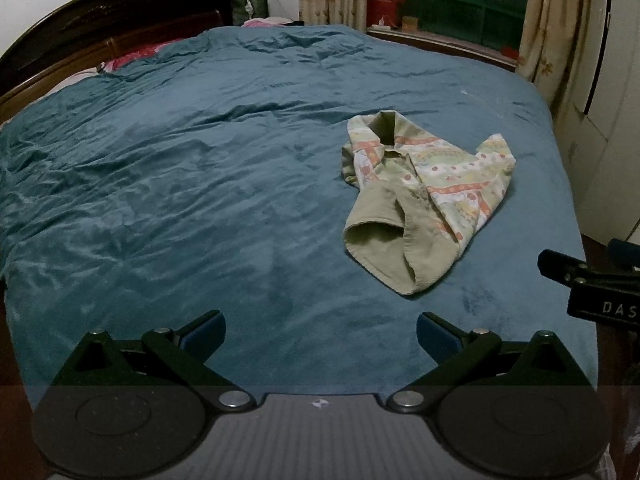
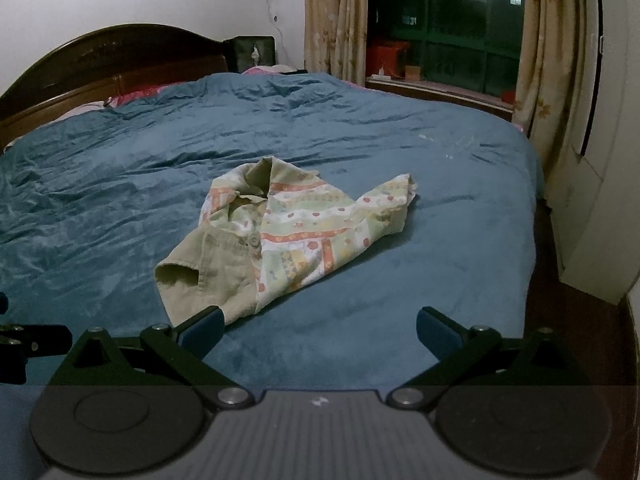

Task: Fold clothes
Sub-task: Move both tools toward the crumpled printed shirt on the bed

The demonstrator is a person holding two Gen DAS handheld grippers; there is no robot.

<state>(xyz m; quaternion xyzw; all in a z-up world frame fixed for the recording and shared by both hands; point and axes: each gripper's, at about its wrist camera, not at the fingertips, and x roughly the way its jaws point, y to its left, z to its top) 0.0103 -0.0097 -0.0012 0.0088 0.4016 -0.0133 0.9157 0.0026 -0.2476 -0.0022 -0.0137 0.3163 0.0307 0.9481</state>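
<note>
While both of our tools hang over the near edge of the bed, the left tool and the right tool stand wide, nothing between their blue pads. We see the shirt lying crumpled on the blue blanket, collar toward the headboard, its khaki sleeve nearest us, just beyond the right tool's left finger.

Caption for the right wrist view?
Open right gripper above a crumpled shirt on a blue bedspread.
</note>
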